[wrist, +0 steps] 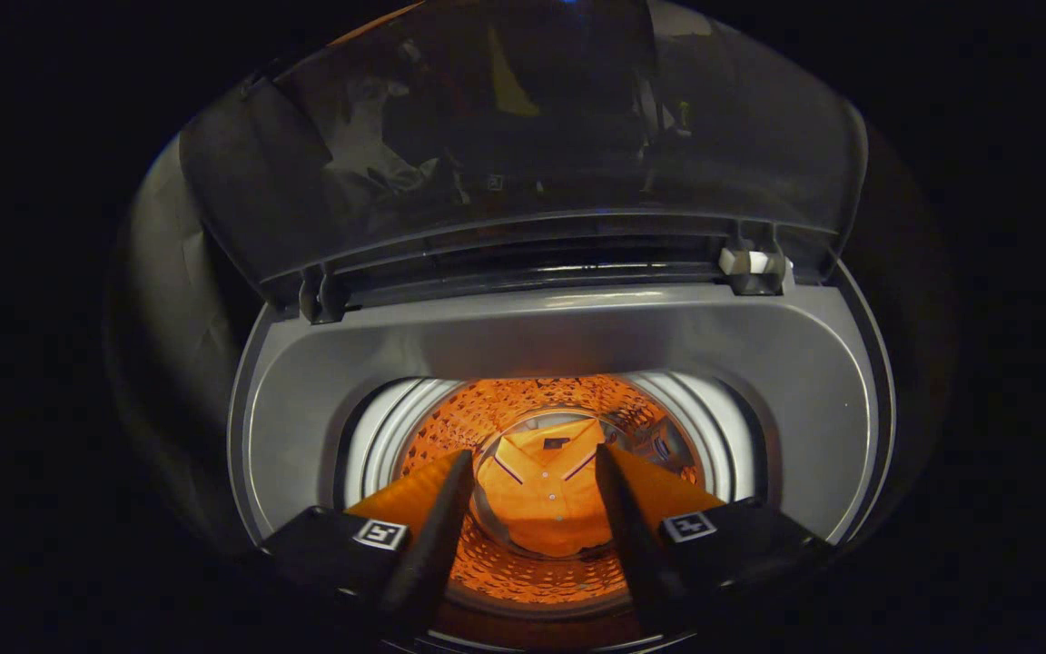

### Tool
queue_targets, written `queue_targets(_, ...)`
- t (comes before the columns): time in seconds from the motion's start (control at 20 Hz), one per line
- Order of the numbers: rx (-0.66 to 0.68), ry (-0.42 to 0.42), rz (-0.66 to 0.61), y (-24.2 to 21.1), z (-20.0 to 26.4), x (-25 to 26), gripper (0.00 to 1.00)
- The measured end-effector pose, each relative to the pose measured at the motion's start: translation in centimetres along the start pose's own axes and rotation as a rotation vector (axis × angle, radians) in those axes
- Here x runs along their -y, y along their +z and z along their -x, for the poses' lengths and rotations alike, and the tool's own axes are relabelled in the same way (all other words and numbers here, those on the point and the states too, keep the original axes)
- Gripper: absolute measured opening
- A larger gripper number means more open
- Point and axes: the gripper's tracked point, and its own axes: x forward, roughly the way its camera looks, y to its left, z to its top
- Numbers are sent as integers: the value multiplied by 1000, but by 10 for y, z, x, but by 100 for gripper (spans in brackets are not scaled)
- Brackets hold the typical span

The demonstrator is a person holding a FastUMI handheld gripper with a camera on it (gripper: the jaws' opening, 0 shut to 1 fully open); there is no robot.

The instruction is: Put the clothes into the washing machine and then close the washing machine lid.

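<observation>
Gripper view, looking down into a top-loading washing machine point(559, 341). The gripper point(532, 459) is poised over the mouth of the machine with its 2 fingers point(439, 527) spread apart and nothing held between them; each finger carries a small square marker near its base. Through the gap between the fingers, and well beyond their tips, an orange collared shirt point(546, 495) lies at the bottom of the drum point(487, 413), its collar and buttoned front turned upward. The drum's perforated wall rings the shirt and takes on an orange cast. A pale ring point(378, 436) borders the drum opening, set within the grey top panel of the machine. The lid point(523, 136) stands raised beyond the opening, tilted back on 2 hinges, 1 at each rear corner point(321, 295); a small white part point(750, 262) sits at the hinge on the right of the view. The lid's panel is dark and translucent, with dim reflections across it that are too faint to identify. The surroundings of the machine are dark and cannot be made out.
</observation>
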Motion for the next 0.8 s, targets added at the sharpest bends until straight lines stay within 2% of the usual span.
queue_targets(0.15,5,-6,-2,-1,6,0,99)
queue_targets(0.4,27,3,14,6,31,-5,99)
queue_targets(0.8,165,11,52,55,107,-11,99)
